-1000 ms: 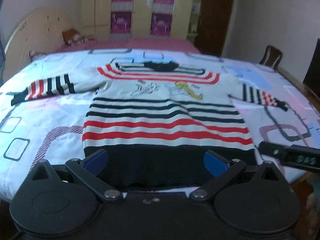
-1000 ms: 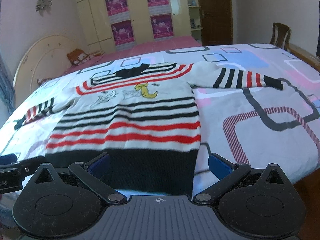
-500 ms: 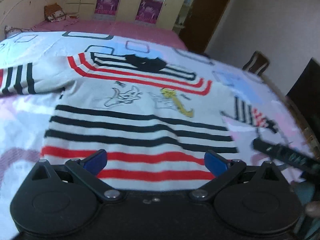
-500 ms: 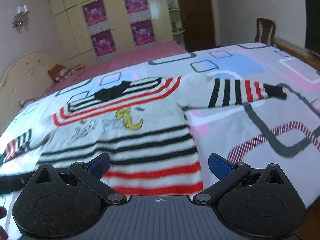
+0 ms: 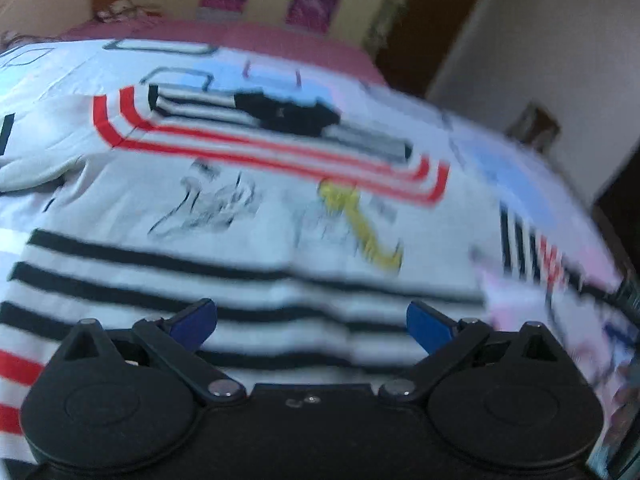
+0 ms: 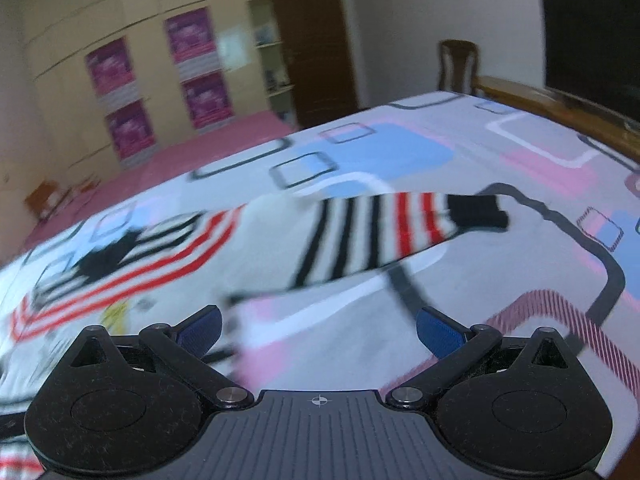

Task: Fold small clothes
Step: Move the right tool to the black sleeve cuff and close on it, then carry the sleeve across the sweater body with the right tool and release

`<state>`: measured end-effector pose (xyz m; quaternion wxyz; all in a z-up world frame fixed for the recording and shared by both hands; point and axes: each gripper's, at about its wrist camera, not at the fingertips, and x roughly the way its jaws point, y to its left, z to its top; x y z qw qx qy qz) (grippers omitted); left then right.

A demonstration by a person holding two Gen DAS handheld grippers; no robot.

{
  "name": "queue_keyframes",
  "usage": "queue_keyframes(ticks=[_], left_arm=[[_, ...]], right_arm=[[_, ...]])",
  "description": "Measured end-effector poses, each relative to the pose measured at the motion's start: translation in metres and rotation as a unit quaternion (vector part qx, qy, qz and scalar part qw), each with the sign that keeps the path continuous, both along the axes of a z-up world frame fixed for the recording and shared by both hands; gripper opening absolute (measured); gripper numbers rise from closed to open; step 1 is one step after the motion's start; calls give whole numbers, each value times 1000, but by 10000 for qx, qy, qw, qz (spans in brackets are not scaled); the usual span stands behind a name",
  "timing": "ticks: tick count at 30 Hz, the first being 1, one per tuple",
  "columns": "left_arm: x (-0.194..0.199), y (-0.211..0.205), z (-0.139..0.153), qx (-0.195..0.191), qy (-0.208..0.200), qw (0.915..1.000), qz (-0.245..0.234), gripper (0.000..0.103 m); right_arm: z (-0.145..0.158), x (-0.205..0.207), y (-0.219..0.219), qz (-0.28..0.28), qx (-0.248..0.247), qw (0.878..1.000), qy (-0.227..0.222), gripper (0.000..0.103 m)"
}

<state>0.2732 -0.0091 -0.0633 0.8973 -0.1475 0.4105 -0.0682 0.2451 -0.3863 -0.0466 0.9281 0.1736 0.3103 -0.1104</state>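
A small white sweater (image 5: 256,208) with black and red stripes lies flat, front up, on the bed. In the left wrist view my left gripper (image 5: 312,324) hangs open over its striped belly, holding nothing. The dark collar (image 5: 288,114) is farther ahead. In the right wrist view my right gripper (image 6: 318,330) is open and empty, above the bedsheet just short of the sweater's right sleeve (image 6: 384,232). That sleeve stretches out to a black cuff (image 6: 478,212). Both views are blurred by motion.
The bedsheet (image 6: 500,280) is white with pink, blue and grey squares. A wooden bed edge (image 6: 552,100), a chair (image 6: 458,64) and a dark screen (image 6: 592,32) stand to the right. Wardrobes with purple posters (image 6: 132,120) line the far wall.
Both grippers have moved forward over the bed. The left one passed from the hem to the chest stripes. The right one swung right, from the body toward the right sleeve.
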Motion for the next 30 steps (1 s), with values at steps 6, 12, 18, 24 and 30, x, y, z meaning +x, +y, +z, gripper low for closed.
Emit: queue_keyframes(ticks=[6,12,18,24,30], left_arm=[[52,-51,-2,514,13,9986,96,103],[88,-92,-6,522,157,9985,44,103],[102,-112,-15,403,440,9980,-188,102],[104,-114,-4,792,287,9960,-291,94],[105,-75,0,1095,355,9933,-104,102]], right_arm=[[-35,58,-101,-629,555,9965,44,102],[-64,76,-154,-942,1373,9859,158,57],[-72,76,-169,-981,1769,9792,139,45],[-68,79,-182,-1029,1540,9822,312,7],[-51,89,-169,-826,850,9914,552,7]])
